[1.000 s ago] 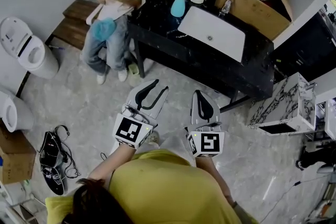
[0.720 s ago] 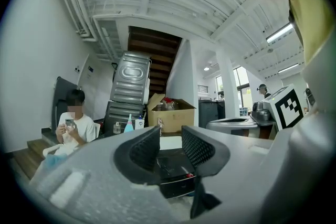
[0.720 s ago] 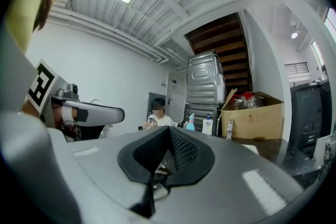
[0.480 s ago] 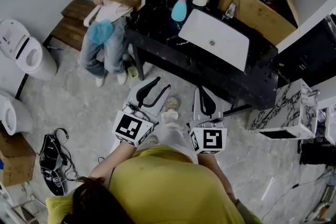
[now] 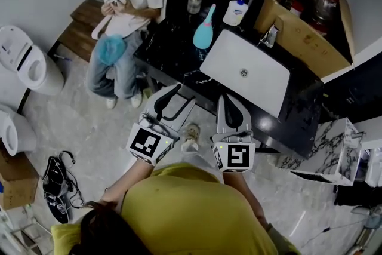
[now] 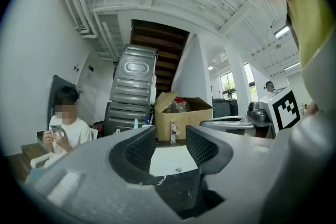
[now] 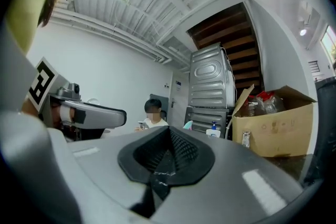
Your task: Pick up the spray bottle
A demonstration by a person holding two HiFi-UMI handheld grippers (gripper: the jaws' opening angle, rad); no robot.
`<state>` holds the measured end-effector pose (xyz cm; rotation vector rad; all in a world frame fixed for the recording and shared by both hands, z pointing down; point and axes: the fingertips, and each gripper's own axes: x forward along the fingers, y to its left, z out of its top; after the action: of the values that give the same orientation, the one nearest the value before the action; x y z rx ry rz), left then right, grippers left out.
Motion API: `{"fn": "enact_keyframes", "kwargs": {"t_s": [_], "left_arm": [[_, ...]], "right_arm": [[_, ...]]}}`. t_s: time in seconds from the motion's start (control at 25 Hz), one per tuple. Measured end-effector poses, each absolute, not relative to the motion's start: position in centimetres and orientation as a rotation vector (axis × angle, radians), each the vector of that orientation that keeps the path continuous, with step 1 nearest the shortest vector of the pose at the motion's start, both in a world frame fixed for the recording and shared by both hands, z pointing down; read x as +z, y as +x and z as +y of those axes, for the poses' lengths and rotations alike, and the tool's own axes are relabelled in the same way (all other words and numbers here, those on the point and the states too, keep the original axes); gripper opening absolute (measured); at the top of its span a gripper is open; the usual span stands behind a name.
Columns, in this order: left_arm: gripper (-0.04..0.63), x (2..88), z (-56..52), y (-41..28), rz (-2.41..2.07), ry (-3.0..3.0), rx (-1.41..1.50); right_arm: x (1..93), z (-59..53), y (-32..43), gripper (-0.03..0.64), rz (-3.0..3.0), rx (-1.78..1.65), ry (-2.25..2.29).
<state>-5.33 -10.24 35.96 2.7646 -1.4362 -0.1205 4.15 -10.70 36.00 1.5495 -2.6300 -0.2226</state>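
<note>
A teal bottle with a long tapering neck [image 5: 204,30] stands on the black counter [image 5: 173,51], just left of the white sink basin [image 5: 265,83]. Behind the basin stands a white bottle with a blue pump top [image 5: 235,11]. Both also show small and far off in the right gripper view, the teal bottle [image 7: 187,125] and the white bottle [image 7: 212,131]. My left gripper [image 5: 184,94] [image 6: 170,141] hovers at the counter's near edge, its jaws opening with nothing between them. My right gripper [image 5: 228,98] [image 7: 169,139] is beside it, shut and empty, level with the basin's near corner.
A small clear jar [image 5: 193,4] stands left of the teal bottle. An open cardboard box [image 5: 304,33] fills the counter's right end by the faucet [image 5: 270,36]. A person [image 5: 122,3] sits at the counter's left end. Toilets [image 5: 30,63] and a dark bag with cables [image 5: 57,179] lie to the left.
Both grippers have travelled forward, from over the floor to the counter's near edge. The left jaws stand a little wider apart. The bottles have not moved.
</note>
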Motion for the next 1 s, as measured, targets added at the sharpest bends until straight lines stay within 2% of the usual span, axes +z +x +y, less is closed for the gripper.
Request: {"fn": "enact_keyframes", "kwargs": {"t_s": [0.44,1.0], "left_arm": [[0.215,36.6,-23.8,-3.2,-1.518,2.686,-0.100],[0.232,40.1,-31.9,-2.7,-1.498,2.659,0.035]], "right_arm": [[37.2,-24.7,5.8,0.000,-2.667,-0.209,1.406],[40.1,-31.2,6.2,0.001,-2.656,-0.143,1.390]]}}
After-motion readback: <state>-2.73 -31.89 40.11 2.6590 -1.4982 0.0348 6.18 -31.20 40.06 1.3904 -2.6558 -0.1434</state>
